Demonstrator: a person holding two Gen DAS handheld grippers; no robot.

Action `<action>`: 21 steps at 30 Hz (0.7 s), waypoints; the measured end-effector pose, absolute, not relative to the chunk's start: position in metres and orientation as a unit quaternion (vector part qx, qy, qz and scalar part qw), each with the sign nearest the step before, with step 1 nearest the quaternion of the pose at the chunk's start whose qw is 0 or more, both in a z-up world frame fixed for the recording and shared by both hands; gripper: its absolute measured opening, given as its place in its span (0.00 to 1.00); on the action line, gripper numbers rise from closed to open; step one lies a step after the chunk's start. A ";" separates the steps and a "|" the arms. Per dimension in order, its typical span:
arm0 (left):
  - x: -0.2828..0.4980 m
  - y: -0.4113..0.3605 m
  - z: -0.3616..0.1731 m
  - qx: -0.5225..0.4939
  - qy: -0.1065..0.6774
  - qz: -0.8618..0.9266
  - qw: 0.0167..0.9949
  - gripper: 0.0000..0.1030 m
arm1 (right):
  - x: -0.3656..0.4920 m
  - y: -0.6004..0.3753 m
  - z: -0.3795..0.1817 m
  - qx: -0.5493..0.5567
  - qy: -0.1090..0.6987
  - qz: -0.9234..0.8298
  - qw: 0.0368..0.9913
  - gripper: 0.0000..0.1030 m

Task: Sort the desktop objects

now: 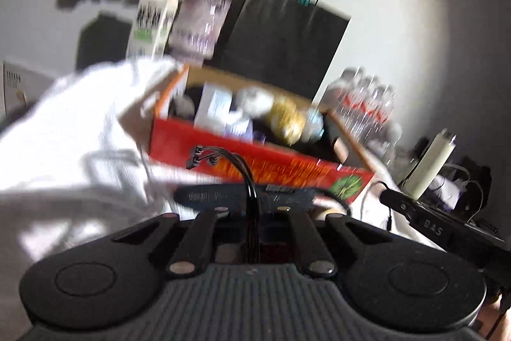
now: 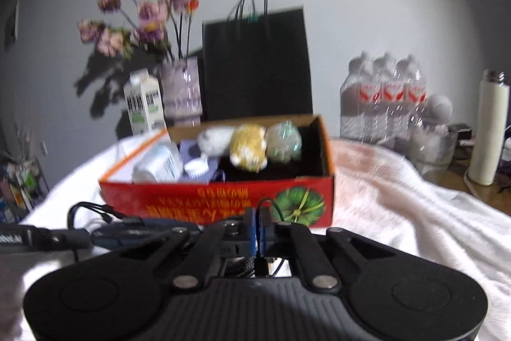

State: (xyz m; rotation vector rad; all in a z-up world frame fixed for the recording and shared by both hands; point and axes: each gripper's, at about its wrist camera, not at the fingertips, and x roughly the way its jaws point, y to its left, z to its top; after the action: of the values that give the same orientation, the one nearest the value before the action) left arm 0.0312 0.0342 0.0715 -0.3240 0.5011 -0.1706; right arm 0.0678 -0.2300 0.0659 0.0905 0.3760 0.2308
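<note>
A red cardboard box [image 1: 255,162] stands on a white cloth, also in the right wrist view [image 2: 217,203]. It holds a white bottle [image 2: 159,166], a gold ball [image 2: 249,146], a pale green ball [image 2: 284,141] and a white lump [image 2: 214,139]. My left gripper [image 1: 252,200] is shut on a black cable bundle [image 1: 236,162] that arcs up in front of the box. My right gripper [image 2: 257,229] is shut on a small blue-and-black connector [image 2: 255,219]. The left gripper's body [image 2: 41,237] shows at the left of the right wrist view.
Behind the box stand a black paper bag [image 2: 255,66], a vase of purple flowers [image 2: 182,91] and a milk carton [image 2: 143,104]. A pack of water bottles [image 2: 383,98] and a white cylinder [image 2: 488,130] stand at the right. The white cloth [image 2: 399,197] covers the table.
</note>
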 end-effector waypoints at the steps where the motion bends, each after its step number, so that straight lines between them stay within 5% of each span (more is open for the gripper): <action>1: 0.022 0.036 0.079 -0.156 0.236 -0.083 0.956 0.07 | 0.060 -0.234 0.072 0.050 0.179 0.117 0.976 0.02; 21: -0.080 0.020 0.114 -0.116 0.197 -0.131 0.965 0.07 | -0.067 -0.263 0.126 0.092 0.137 0.186 0.969 0.02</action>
State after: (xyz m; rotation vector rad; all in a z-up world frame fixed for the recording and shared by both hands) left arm -0.0800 0.0201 0.1138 -0.2344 0.3981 -0.2652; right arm -0.0666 -0.2631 0.1259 0.1867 0.2761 0.3753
